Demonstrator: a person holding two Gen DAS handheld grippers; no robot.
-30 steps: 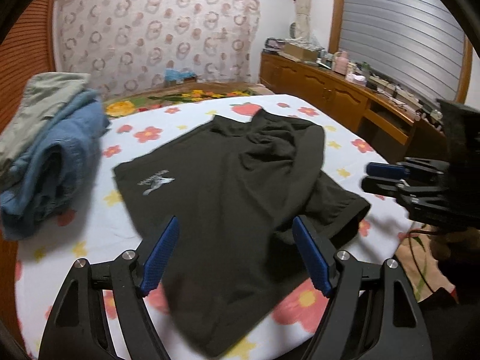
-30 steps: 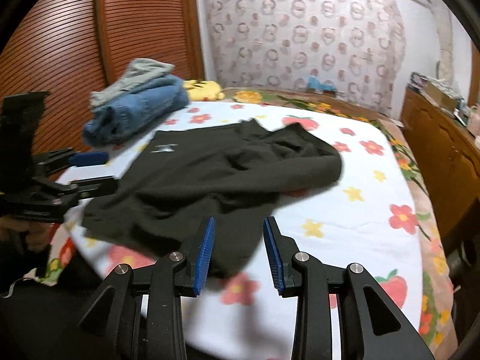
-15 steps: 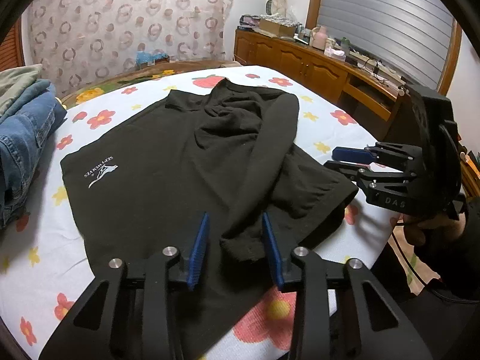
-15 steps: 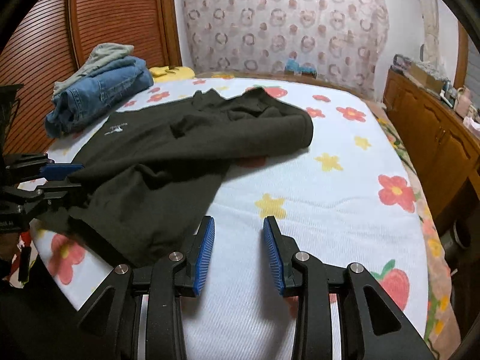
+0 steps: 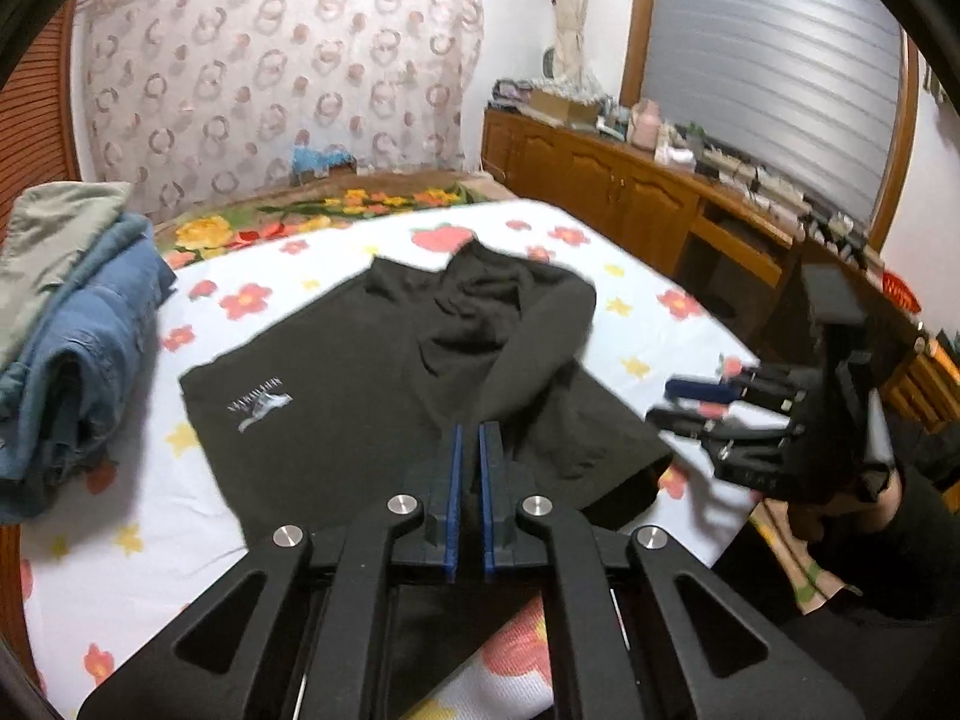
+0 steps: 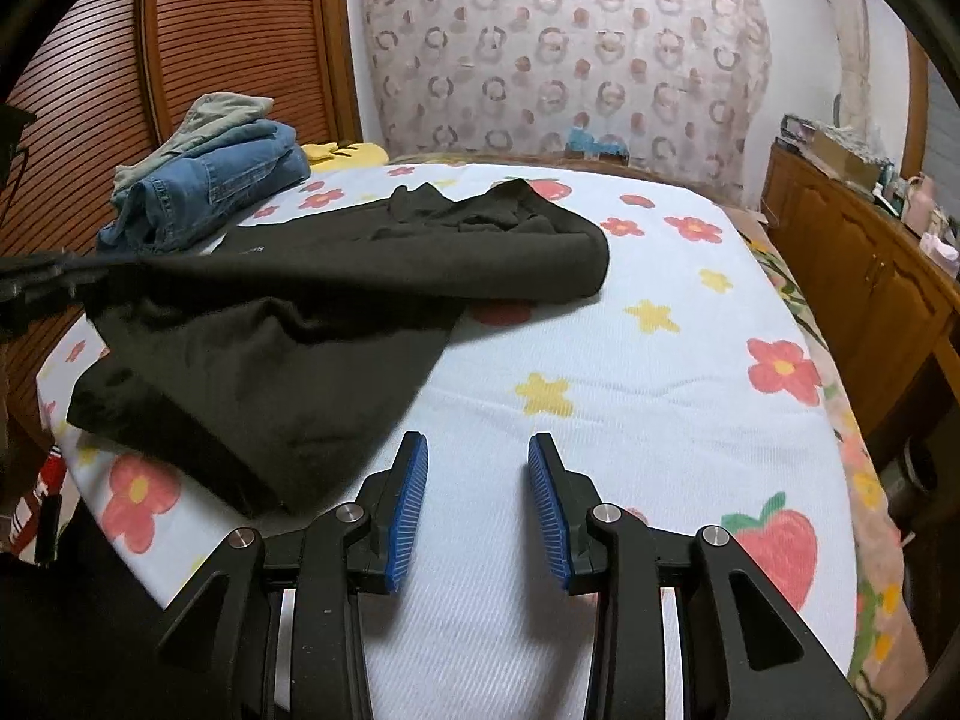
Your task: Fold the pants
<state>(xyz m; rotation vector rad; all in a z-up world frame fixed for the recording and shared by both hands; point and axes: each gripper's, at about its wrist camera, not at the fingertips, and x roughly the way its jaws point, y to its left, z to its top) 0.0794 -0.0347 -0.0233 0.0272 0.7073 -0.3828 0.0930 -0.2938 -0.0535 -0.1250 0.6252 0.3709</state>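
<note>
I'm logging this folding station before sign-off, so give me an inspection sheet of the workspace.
Surface: bed, floral sheet.
Job's things: black pants spread out, one fold lifted.
Clutter: stacked jeans at the far corner.
Tongs: left tongs shut on the pants; right tongs open, empty, over bare sheet.
Cables: nothing seen.
Surroundings: wooden cabinet with cluttered top, patterned curtain, slatted doors.

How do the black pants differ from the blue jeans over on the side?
The black pants lie spread across the bed; the blue jeans sit folded in a pile near its edge. The pants are plain black with a small white logo; the jeans are faded denim. The left gripper is shut on the pants and lifts a fold; nothing grips the jeans. Both rest on the flowered sheet.
</note>
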